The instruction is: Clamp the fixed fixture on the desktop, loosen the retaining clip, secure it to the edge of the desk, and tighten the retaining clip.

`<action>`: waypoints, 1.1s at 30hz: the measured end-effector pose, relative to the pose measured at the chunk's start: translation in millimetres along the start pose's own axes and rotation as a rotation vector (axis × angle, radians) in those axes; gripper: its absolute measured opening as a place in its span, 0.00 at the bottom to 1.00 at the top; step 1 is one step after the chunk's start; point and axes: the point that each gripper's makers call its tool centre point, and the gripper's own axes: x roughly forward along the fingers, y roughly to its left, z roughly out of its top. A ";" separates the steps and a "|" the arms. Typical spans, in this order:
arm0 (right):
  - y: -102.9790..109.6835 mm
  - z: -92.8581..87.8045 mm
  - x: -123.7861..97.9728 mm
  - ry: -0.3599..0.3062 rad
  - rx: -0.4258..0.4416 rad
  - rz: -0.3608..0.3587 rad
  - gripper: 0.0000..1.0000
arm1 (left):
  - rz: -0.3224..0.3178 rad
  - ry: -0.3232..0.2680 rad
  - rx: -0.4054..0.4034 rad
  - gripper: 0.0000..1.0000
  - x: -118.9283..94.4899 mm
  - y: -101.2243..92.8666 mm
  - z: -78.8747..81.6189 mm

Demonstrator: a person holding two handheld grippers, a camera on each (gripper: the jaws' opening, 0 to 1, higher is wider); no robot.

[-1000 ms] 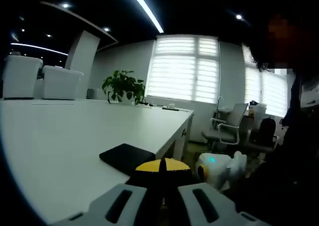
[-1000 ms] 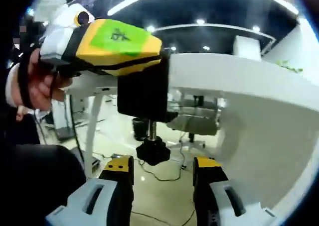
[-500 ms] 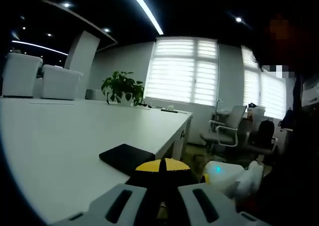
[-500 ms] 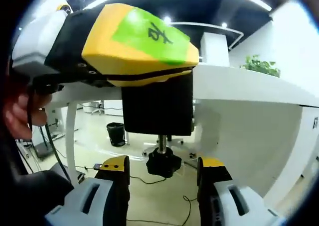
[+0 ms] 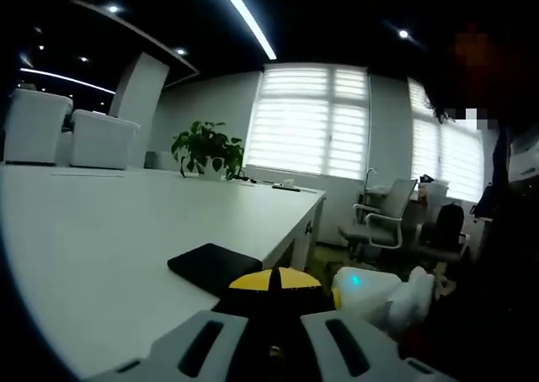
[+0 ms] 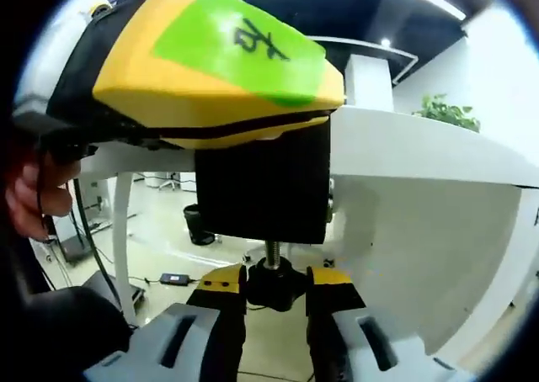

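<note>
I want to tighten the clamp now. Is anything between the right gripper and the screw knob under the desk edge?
Nothing visible: the right gripper already has its jaws on either side of the black knob below the clamp.

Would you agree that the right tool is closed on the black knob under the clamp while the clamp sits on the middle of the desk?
Not quite: the clamp sits on the desk's edge, not its middle, as the right gripper view shows. The right tool is indeed closed on the black knob.

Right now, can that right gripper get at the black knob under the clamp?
Probably yes: the right gripper already has its jaws on either side of the black knob beneath the clamp, with nothing between them.
</note>
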 end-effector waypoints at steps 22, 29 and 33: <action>13.4 5.8 -15.2 -0.037 -0.123 0.748 0.25 | 0.002 0.023 0.010 0.01 0.3 0.6 -1.0; -6.2 8.9 -9.0 -0.044 -0.155 0.532 0.37 | 0.010 0.022 0.005 0.01 0.2 0.8 -1.4; -1.9 -3.9 -14.3 -0.014 -0.156 0.354 0.48 | 0.014 0.021 0.001 0.01 0.2 0.9 -1.4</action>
